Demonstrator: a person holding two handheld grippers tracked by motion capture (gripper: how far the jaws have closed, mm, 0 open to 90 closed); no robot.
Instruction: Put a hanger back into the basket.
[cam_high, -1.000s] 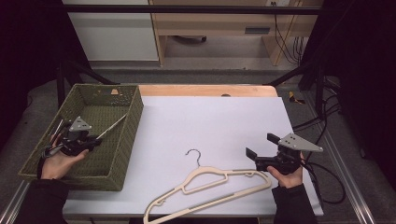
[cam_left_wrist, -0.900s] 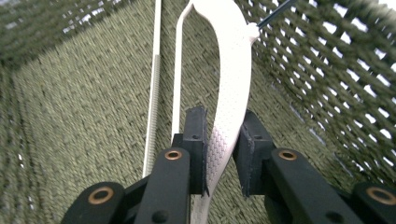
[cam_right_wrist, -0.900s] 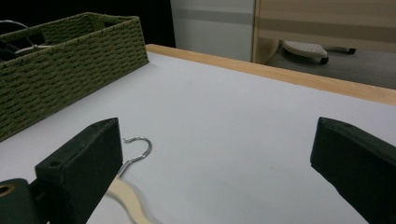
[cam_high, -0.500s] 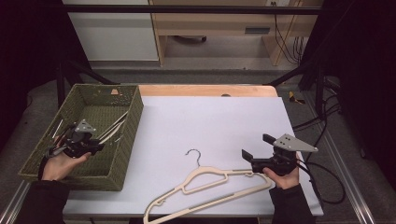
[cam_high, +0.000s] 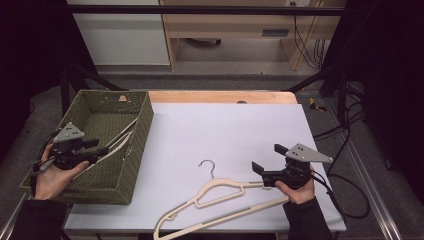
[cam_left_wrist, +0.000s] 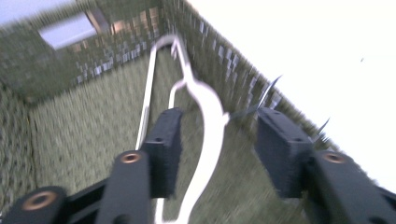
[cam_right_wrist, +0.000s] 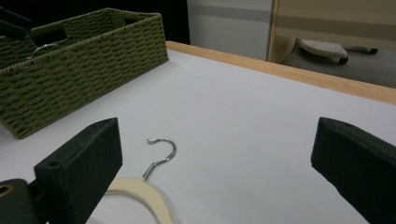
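White tabletop (cam_high: 225, 130): left gripper (cam_high: 102, 149) over basket (cam_high: 137, 145), jaws just opening, hanger (cam_left_wrist: 205, 126) loose between.

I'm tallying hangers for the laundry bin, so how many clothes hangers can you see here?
2. One hanger lies flat on the white table near the front edge. The other hanger is inside the green basket, leaning on its wall. More may be hidden there.

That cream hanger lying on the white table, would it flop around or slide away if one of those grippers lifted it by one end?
The cream hanger looks like thin rigid plastic, so it would probably hold its shape. It seems light, with open gaps in its frame. Lying flat on the smooth white table, it may slide or pivot when nudged. Gripped near one end by the right gripper, its long far arm would likely sag downward.
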